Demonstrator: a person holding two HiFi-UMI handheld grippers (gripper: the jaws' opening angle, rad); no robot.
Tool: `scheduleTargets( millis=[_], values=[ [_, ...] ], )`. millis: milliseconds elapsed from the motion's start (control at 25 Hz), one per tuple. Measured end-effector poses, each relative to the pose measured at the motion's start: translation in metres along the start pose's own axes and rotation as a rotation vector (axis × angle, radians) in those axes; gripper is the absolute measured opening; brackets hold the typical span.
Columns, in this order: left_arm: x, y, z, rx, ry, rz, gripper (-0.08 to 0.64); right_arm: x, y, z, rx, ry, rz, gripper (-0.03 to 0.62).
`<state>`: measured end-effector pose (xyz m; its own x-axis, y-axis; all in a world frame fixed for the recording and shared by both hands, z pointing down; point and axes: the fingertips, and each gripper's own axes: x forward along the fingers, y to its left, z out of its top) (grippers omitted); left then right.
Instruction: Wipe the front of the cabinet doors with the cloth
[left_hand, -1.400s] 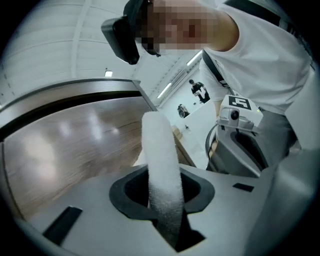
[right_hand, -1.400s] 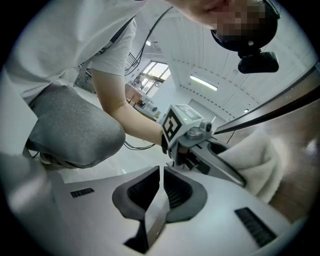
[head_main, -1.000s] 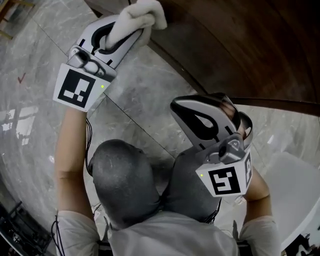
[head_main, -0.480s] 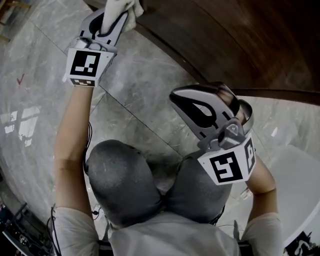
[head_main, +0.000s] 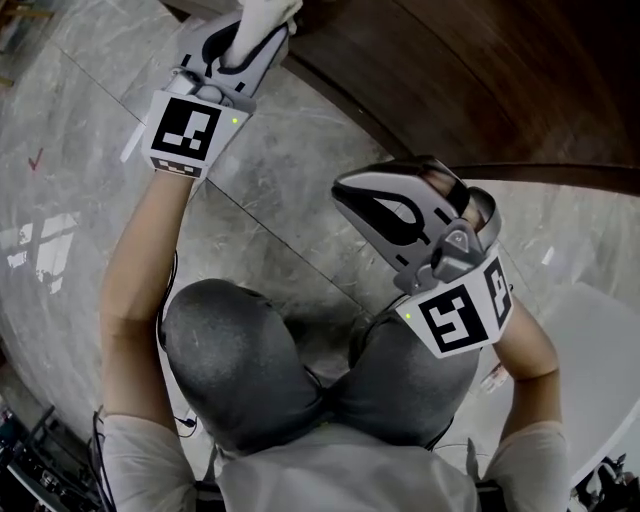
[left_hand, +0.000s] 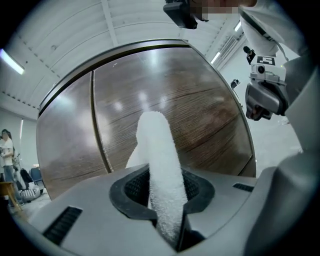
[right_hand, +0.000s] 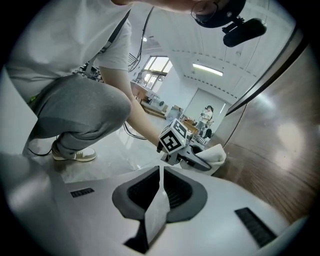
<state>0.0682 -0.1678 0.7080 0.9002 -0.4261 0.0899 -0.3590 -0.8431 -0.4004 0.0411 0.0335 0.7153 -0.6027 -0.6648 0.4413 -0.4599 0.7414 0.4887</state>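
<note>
A white cloth (head_main: 266, 14) sticks out of my left gripper (head_main: 256, 30) at the head view's top edge, against the dark wood cabinet doors (head_main: 480, 90). In the left gripper view the jaws are shut on the cloth (left_hand: 161, 160), whose rolled end points at the brown doors (left_hand: 190, 100). My right gripper (head_main: 342, 198) hangs lower, above the person's knee, away from the doors. Its jaws (right_hand: 160, 175) are shut with nothing between them. From there I see the left gripper (right_hand: 192, 160) and its cloth (right_hand: 216, 151) beside the door (right_hand: 280, 155).
A vertical seam (left_hand: 98, 125) splits the two doors. The grey marble floor (head_main: 90, 130) spreads left and below. The person crouches, knees (head_main: 240, 350) in grey trousers. A white object (head_main: 600, 370) lies at the lower right. People stand far off (left_hand: 6, 150).
The left gripper has carried the cloth upward in the head view, toward its top edge along the cabinet. The right gripper has drifted slightly up and left, still shut.
</note>
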Motion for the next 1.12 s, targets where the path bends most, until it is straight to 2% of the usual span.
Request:
scheduleTargets(
  millis=[200, 360, 480, 720, 800, 960, 1120],
  values=[
    [0.000, -0.028, 0.007, 0.026, -0.016, -0.080, 0.107, 0.001, 0.012, -0.006, -0.001, -0.017, 0.055, 0.051],
    [0.003, -0.057, 0.015, 0.001, -0.019, -0.118, 0.107, -0.016, 0.019, -0.008, -0.002, -0.032, 0.073, 0.051],
    [0.006, -0.083, 0.020, -0.021, -0.015, -0.174, 0.107, -0.028, 0.023, -0.008, 0.005, -0.050, 0.066, 0.051],
    [0.002, -0.123, 0.032, -0.007, -0.009, -0.327, 0.107, -0.032, 0.022, -0.004, -0.003, -0.068, 0.055, 0.051],
    [0.003, -0.131, 0.037, -0.009, -0.020, -0.351, 0.107, -0.033, 0.022, 0.000, -0.009, -0.077, 0.054, 0.051],
    [0.003, -0.137, 0.037, -0.058, -0.034, -0.351, 0.107, -0.036, 0.022, 0.001, -0.022, -0.085, 0.046, 0.051],
    [0.005, -0.161, 0.038, -0.061, -0.013, -0.427, 0.107, -0.040, 0.021, 0.003, -0.010, -0.098, 0.045, 0.051]
  ],
)
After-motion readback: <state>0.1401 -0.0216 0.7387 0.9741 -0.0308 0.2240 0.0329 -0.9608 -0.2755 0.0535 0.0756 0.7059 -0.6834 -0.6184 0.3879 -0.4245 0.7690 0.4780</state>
